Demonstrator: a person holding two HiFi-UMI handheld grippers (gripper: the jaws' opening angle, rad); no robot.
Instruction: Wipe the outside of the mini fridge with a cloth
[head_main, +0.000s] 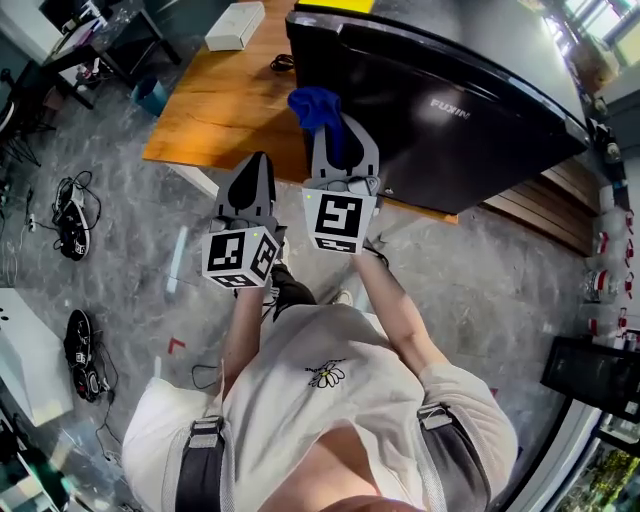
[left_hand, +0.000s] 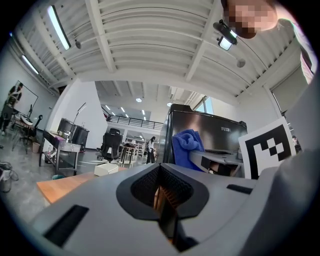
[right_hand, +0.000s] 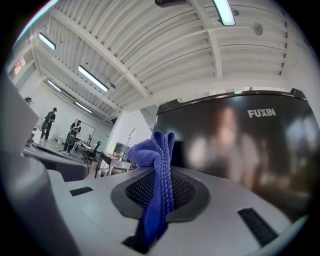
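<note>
A glossy black mini fridge with white "FUXIN" lettering stands on a wooden table. My right gripper is shut on a blue cloth, whose bunched end sticks out just in front of the fridge's door near its left edge. In the right gripper view the blue cloth is pinched between the jaws, and the fridge fills the right side. My left gripper is shut with nothing in it, held left of the right one. In the left gripper view the cloth and the fridge lie ahead.
A white box lies on the table's far left part. Cables and black gear are scattered on the grey floor at the left. A desk and chairs stand farther back in the room.
</note>
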